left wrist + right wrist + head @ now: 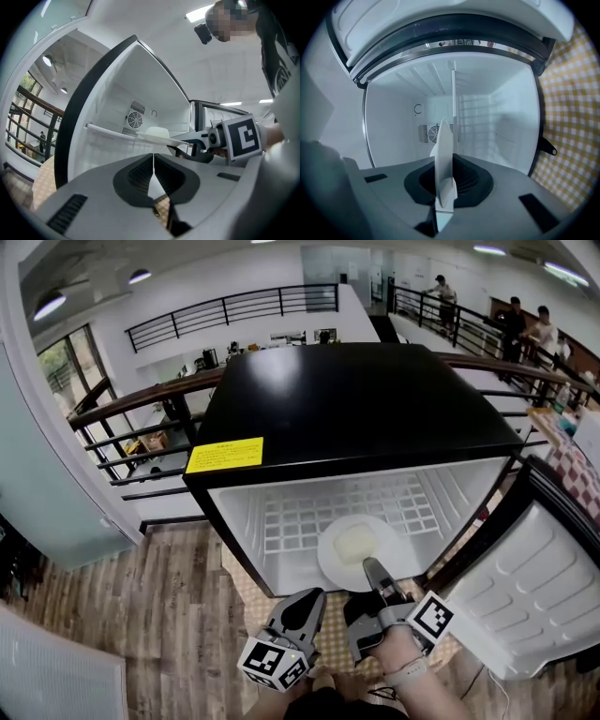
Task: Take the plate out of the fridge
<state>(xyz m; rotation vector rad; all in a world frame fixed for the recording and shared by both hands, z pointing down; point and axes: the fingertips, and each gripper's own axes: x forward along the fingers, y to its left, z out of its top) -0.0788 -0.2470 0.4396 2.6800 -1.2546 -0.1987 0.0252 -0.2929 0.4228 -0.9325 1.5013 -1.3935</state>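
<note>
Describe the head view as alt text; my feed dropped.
The right gripper is shut on the near rim of a white plate in an open fridge. The left gripper hangs shut and empty beside it, outside the fridge.

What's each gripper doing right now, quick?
The left gripper: shut, nothing between its jaws.
The right gripper: shut on the rim of the plate, inside the open fridge.

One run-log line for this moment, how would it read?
fridge open | right hand-held gripper shut on plate | left hand-held gripper shut, empty
</note>
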